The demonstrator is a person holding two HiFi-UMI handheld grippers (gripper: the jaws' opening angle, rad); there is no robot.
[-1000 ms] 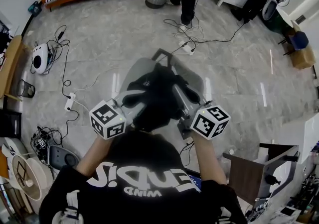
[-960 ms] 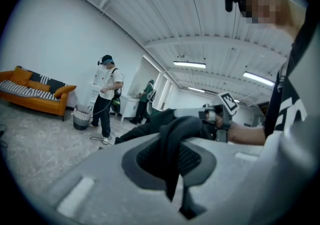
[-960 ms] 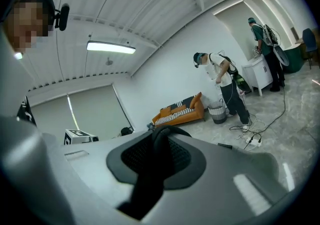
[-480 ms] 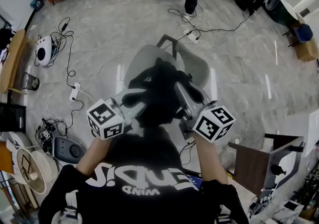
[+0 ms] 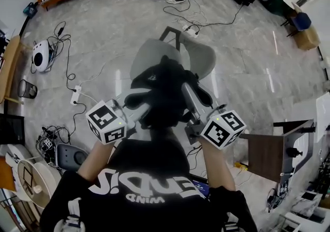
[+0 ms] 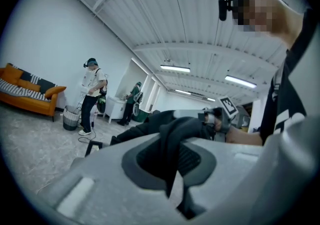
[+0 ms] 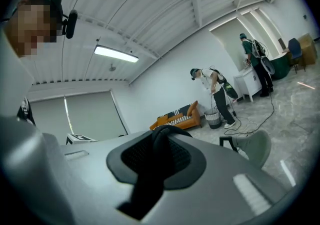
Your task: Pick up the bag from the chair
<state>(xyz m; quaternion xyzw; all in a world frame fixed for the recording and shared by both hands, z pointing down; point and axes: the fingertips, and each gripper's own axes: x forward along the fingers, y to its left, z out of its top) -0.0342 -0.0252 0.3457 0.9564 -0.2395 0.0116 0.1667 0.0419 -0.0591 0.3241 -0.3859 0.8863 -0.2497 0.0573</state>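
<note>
Both grippers are shut tight on the bag (image 5: 162,92): the left gripper (image 5: 135,104) pinches one black strap (image 6: 172,139) between its jaws, and the right gripper (image 5: 186,94) pinches the other strap (image 7: 156,149). A second ago the bag hid most of the chair (image 5: 198,58). Now much more of the grey seat shows past the gripper tips, because the bag has come back toward the person with both grippers. I think this means the bag is off the chair and the pick-up is almost done. The bag hangs between the two grippers, right at their tips, and the chair sits farther out beyond them. Both grippers point out flat, away from the body, side by side. The person's arms (image 5: 214,161) are bent, with the elbows close in.
</note>
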